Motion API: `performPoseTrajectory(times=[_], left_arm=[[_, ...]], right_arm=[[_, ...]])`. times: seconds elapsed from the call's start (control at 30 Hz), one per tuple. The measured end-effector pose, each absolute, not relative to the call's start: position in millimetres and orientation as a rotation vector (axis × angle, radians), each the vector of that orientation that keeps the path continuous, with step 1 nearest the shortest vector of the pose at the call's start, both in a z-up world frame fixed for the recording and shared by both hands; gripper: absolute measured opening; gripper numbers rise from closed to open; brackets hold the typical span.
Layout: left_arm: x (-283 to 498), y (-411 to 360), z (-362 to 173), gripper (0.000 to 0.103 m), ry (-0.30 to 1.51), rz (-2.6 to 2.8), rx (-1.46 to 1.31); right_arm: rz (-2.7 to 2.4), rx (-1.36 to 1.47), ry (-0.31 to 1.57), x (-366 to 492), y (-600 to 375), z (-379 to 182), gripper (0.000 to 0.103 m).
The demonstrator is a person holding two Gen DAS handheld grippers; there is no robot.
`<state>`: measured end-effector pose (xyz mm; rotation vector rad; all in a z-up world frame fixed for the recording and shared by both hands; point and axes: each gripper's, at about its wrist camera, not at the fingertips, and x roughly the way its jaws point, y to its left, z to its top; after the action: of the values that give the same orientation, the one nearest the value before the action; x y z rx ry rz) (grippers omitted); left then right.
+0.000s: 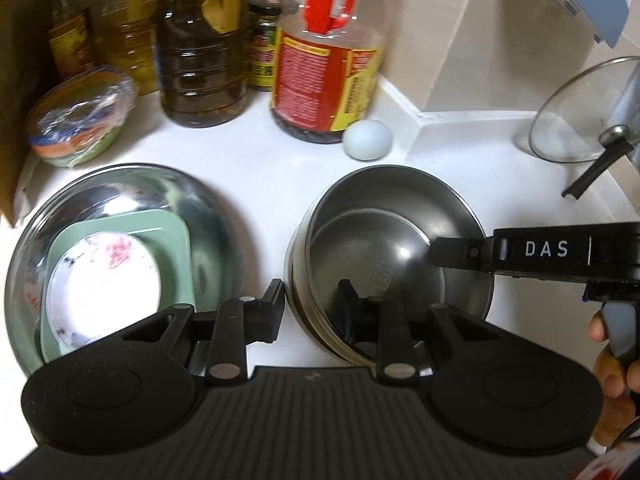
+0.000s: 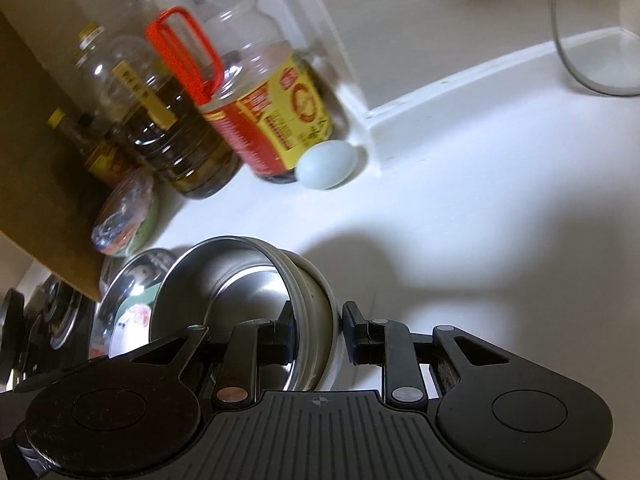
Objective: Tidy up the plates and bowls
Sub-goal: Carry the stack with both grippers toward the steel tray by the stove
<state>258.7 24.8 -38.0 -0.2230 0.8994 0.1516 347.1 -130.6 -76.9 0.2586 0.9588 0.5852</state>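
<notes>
The bottles [image 1: 200, 60] were cut off at the top edge in the left wrist view, their caps out of sight, and their label print was too blurred to read. The glass lid [image 1: 576, 112] ran off the right edge. The left gripper [image 1: 310, 304] hid the near rim of the steel bowls [image 1: 384, 240] and part of the plate [image 1: 104, 280]. In the right wrist view the pan [image 2: 132, 280] was mostly hidden behind the bowls and a brown board [image 2: 44, 200]
</notes>
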Motion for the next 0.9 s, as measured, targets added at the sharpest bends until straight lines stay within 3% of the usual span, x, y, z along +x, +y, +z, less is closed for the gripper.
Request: performPoseTrajectory(times=[0.9], left_arm=[[244.0, 21.8, -41.9, 0.026, 0.838, 0.223, -0.216]], right_arm=[[0.607, 0.196, 0.901, 327.5, -123.8, -78.2, 0.025]])
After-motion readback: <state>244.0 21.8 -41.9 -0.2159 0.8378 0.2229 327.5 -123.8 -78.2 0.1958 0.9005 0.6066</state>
